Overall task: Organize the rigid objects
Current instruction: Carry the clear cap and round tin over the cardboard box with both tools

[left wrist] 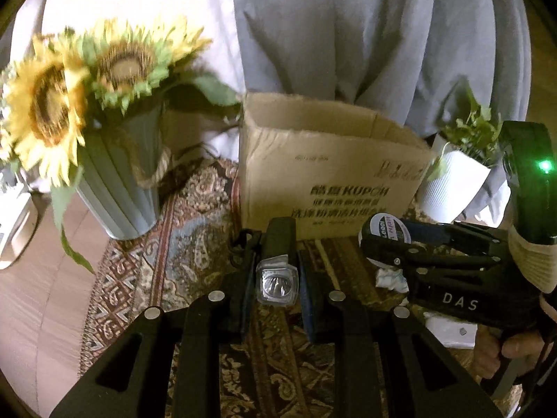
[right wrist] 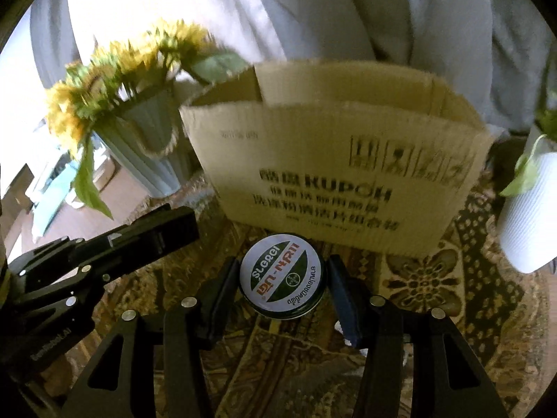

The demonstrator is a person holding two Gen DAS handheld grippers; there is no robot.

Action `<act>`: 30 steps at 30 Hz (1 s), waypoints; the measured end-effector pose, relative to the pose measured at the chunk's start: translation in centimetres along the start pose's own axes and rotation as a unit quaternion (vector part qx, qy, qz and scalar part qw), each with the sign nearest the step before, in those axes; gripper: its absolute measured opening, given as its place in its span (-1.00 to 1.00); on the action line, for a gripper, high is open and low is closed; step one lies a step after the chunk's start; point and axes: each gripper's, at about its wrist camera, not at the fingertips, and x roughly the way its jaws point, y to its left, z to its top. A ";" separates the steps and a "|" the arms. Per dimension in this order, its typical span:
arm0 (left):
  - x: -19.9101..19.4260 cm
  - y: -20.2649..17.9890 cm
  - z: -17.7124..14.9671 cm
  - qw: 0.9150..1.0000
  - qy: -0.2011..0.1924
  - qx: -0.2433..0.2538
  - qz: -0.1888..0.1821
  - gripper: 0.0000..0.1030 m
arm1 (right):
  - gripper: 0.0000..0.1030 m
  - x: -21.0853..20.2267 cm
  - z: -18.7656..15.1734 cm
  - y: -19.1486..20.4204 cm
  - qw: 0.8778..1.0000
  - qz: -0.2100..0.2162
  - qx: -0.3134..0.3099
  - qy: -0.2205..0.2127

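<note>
The left gripper is clamped on a small black torch, its two fingers pressed against the torch's sides; the clear lens end faces the camera and the black body runs away from it toward the cardboard box. The right gripper is closed on a round tin, one finger against each side of its rim, with the white, green and red printed lid facing up toward the camera. In the left wrist view the same tin shows at the tip of the right gripper, which comes in from the right edge, with a person's hand on its handle near the lower right corner. In the right wrist view the left gripper's black fingers reach in from the left edge, though the torch itself cannot be made out there. Both held things are up off the patterned cloth that covers the table, just in front of the box's printed front wall. The box stands open-topped toward the far edge of the cloth, and what lies inside cannot be seen. To its left, near the cloth's far left corner, stands a ribbed pale vase of sunflowers; to its right stands a white ribbed pot with a green plant. A crumpled white scrap lies on the cloth below the right gripper. Pale grey curtains hang behind it all.
</note>
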 end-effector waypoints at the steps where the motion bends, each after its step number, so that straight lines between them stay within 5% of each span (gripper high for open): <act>1: -0.4 -0.2 0.2 1.000 -0.005 0.002 0.000 -0.54 | 0.02 -0.2 0.1 0.1 1.000 -0.001 0.000 -0.004; 18: -5.0 -3.6 6.0 0.992 -0.113 0.055 -0.012 -0.54 | 0.02 -8.0 3.6 -0.7 0.994 -0.028 0.012 -0.109; 30: -3.3 -3.6 10.3 0.989 -0.130 0.067 -0.035 -0.54 | 0.03 -9.2 7.2 -2.0 0.987 -0.046 0.014 -0.154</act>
